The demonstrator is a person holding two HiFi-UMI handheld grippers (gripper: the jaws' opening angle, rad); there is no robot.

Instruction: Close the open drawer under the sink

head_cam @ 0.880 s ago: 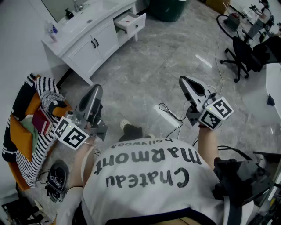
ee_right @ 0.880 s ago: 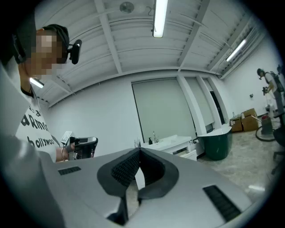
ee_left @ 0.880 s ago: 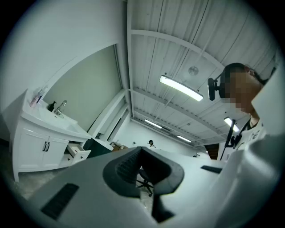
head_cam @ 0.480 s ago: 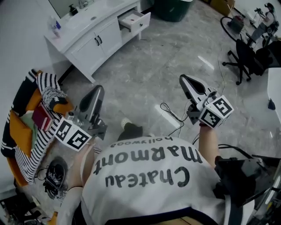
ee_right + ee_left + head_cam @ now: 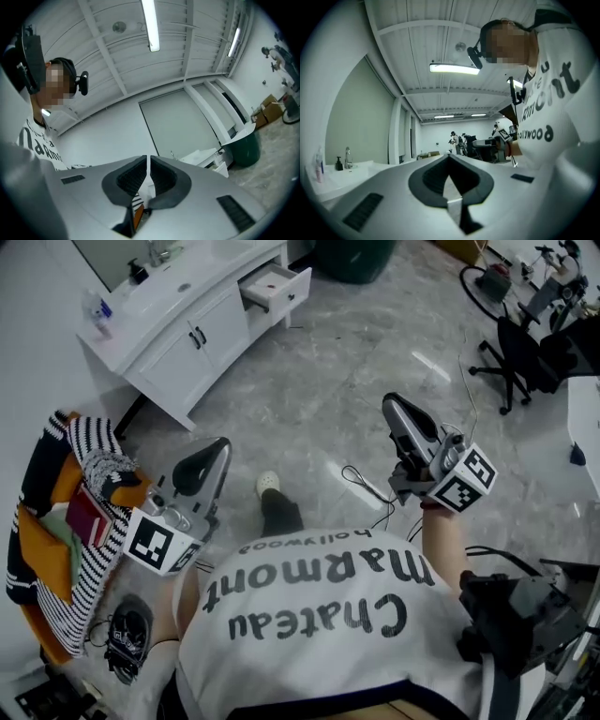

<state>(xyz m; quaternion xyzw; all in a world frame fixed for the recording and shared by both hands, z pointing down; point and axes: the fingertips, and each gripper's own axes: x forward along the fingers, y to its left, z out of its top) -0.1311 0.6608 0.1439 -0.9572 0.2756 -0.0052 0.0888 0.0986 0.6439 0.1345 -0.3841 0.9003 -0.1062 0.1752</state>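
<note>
Both grippers were held out ahead of the torso, well apart. Left gripper (image 5: 218, 448) sat about level, jaws together, nothing between them. Right gripper (image 5: 394, 409) was tipped slightly up, jaws closed and empty. The open drawer (image 5: 277, 285) jutted from the far end of the white sink cabinet (image 5: 178, 338), well ahead. Bare marble floor (image 5: 309, 399) lay between. A loose cable (image 5: 361, 482) lay near the feet, a striped clothes pile (image 5: 75, 484) on the left, an office chair (image 5: 511, 357) off right.

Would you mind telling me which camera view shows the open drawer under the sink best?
The head view: the open drawer shows from above, pulled out of the white cabinet, its inside visible. The right gripper view catches it only small and distant. The left gripper view shows just the countertop, no drawer.
</note>
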